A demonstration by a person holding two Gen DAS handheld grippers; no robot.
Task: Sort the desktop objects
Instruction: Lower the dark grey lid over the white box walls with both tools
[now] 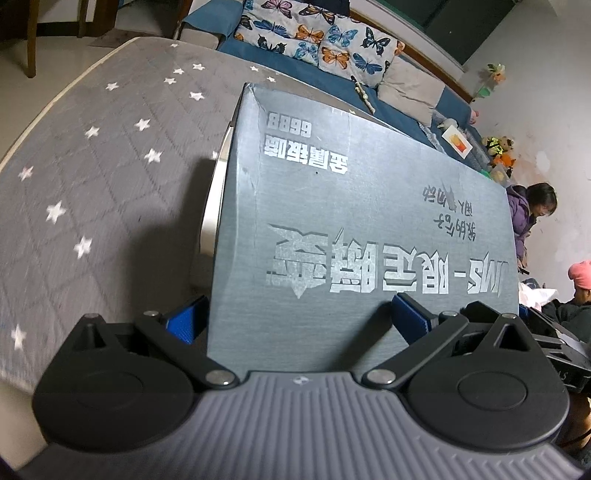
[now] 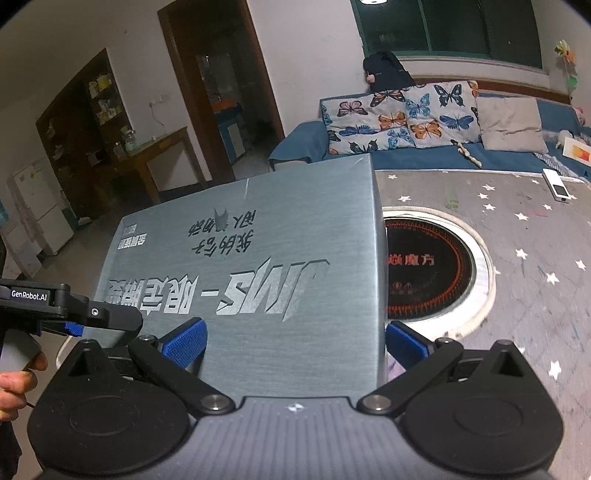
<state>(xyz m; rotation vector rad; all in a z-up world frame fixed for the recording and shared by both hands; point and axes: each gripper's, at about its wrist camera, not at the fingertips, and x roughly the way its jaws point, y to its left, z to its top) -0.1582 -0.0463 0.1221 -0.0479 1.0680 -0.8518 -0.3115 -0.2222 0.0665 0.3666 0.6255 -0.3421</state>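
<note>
Left wrist view
Left gripper (image 1: 299, 317): jaws spread wide, clamped on the near edge of the grey box (image 1: 365, 229), blue pads (image 1: 412, 317) pressed to its two sides.
Grey box: large flat carton with silver lettering seen upside down, tilted above the tabletop (image 1: 92, 177), near edge between the jaws.
Tabletop: grey quilted cover with white stars.
Background: blue sofa (image 1: 399, 107) with butterfly cushion (image 1: 306, 33); a person in a purple jacket (image 1: 528, 218) at right.

Right wrist view
Right gripper (image 2: 295, 341): jaws wide, gripping the grey box (image 2: 258, 266) at its near edge, blue pads (image 2: 186, 347) against both sides.
Left gripper (image 2: 72, 326): at the box's left edge, a hand (image 2: 14, 387) below it.
Round cooktop (image 2: 439, 273): set into the tabletop (image 2: 535, 258), partly hidden by the box.
White remote (image 2: 556, 186): far right on the tabletop.
</note>
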